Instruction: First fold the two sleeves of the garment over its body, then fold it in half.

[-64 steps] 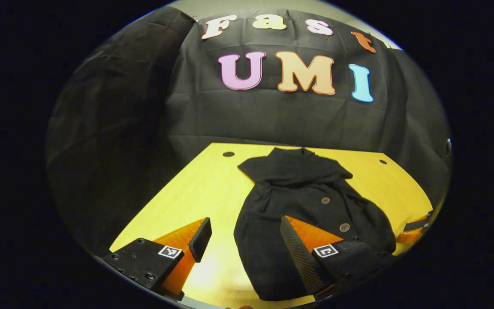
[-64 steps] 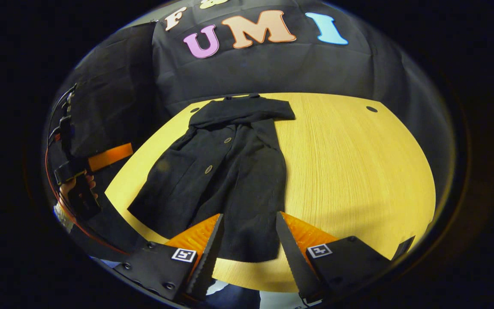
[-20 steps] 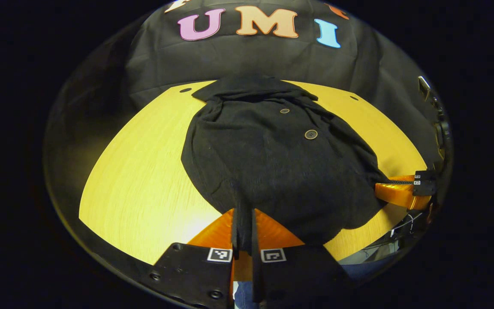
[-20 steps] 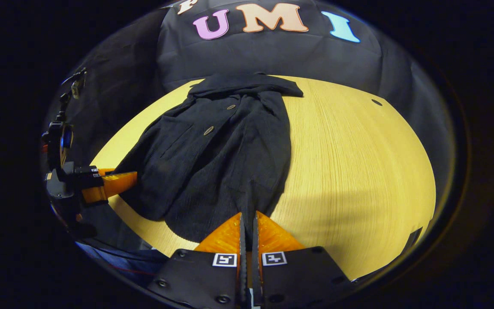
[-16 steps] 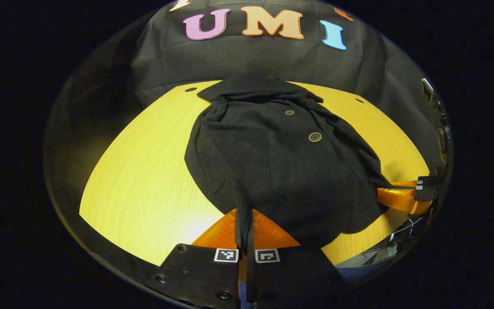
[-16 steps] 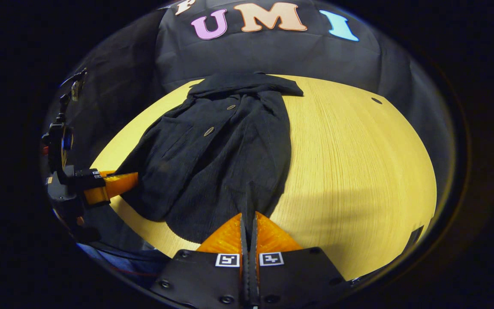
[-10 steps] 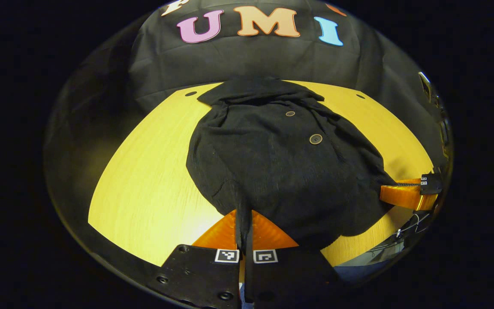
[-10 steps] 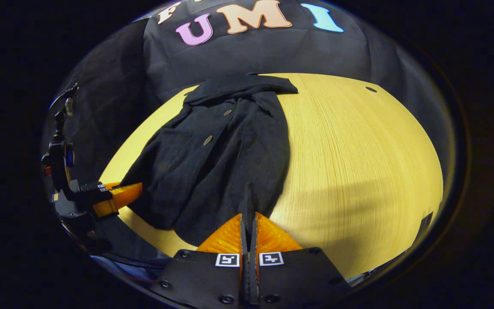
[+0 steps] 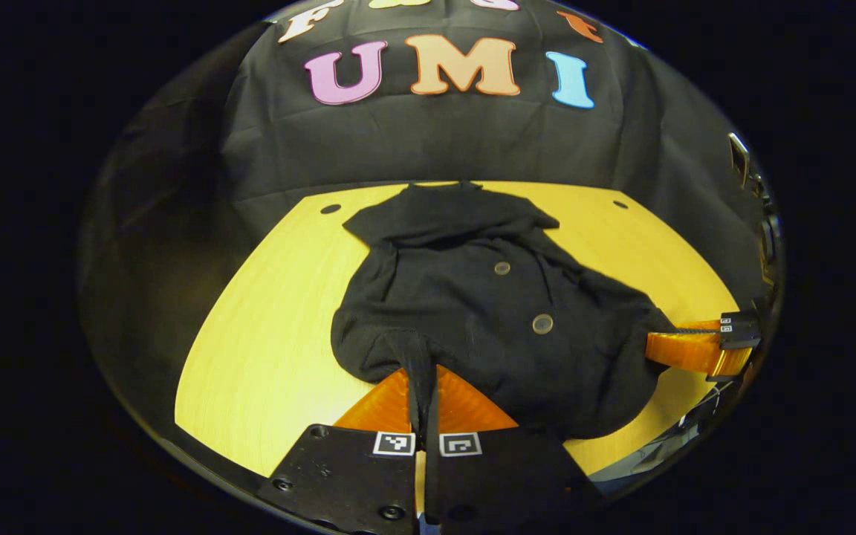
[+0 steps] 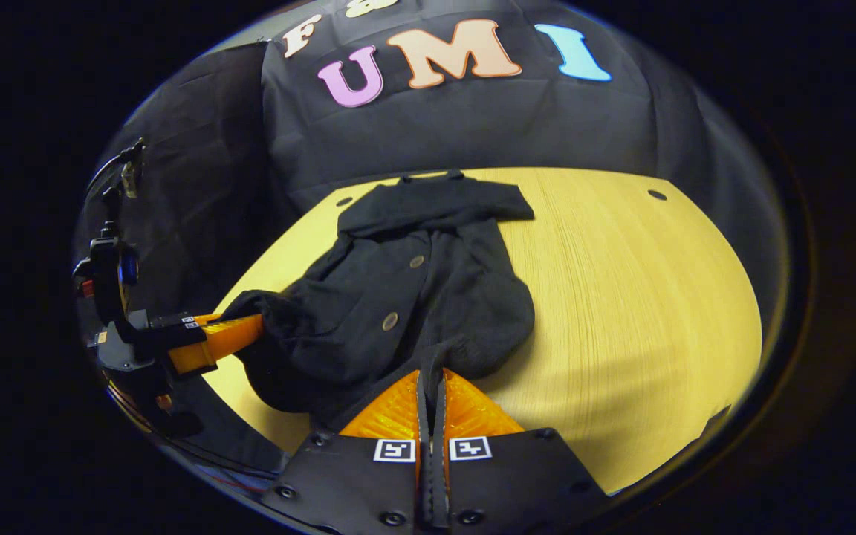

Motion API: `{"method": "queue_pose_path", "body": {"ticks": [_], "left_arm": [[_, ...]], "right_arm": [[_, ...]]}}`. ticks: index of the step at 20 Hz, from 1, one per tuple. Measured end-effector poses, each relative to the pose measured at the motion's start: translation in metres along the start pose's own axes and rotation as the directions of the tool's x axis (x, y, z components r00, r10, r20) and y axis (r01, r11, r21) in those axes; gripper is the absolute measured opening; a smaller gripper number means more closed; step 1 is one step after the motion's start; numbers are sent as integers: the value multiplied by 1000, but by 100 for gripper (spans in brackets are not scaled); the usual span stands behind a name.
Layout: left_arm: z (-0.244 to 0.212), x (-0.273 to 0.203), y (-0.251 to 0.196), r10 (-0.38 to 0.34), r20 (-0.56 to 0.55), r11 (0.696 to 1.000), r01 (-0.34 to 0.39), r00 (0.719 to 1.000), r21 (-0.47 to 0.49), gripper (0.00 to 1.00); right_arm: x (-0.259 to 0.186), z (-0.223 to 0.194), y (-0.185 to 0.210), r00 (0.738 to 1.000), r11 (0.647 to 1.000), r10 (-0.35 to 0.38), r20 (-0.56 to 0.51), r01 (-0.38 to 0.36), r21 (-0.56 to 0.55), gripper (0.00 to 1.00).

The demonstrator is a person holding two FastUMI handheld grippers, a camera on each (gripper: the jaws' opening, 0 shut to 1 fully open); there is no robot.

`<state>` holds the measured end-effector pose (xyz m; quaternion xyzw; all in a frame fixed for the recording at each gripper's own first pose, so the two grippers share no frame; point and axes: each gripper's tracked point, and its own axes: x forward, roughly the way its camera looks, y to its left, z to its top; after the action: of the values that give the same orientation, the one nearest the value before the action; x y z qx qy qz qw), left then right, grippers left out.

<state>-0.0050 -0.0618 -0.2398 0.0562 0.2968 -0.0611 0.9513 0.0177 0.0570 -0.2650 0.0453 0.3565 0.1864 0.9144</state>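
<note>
Right gripper view: left tool apparently gripping garment hem

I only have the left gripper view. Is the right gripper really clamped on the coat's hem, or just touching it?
Observer: Clamped. In the right gripper view, the right gripper has both fingers pressed together on a pinch of the coat at its hem.
Operator: And my own corner, is it off the table?
Observer: Seen from the side there, the left gripper holds its corner of the hem and looks raised above the table.
</note>
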Motion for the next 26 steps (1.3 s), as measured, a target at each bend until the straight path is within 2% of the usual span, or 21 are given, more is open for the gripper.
{"method": "queue_pose_path", "body": {"ticks": [8,12,16,17,21,26], "left_arm": [[97,22,3,1,153,999,-7,988,38,0],[137,36,2,-4,198,1000,6,980,-6,0],[171,58,12,30,243,997,-13,970,-71,0],[176,65,17,36,244,997,-18,969,-77,0],[195,99,31,36,232,997,-19,972,-77,0],[221,145,45,5,220,997,11,976,-71,0]], "right_arm": [[-6,100,-18,991,1000,-6,135,10,-29,2],[-6,146,-26,982,999,-16,188,24,-43,3],[4,186,-27,975,998,-14,220,27,-55,0],[9,196,-27,973,998,-22,229,36,-59,3],[32,231,-27,967,997,-59,248,70,-35,2],[70,276,-31,958,993,-121,261,121,17,2]]}}
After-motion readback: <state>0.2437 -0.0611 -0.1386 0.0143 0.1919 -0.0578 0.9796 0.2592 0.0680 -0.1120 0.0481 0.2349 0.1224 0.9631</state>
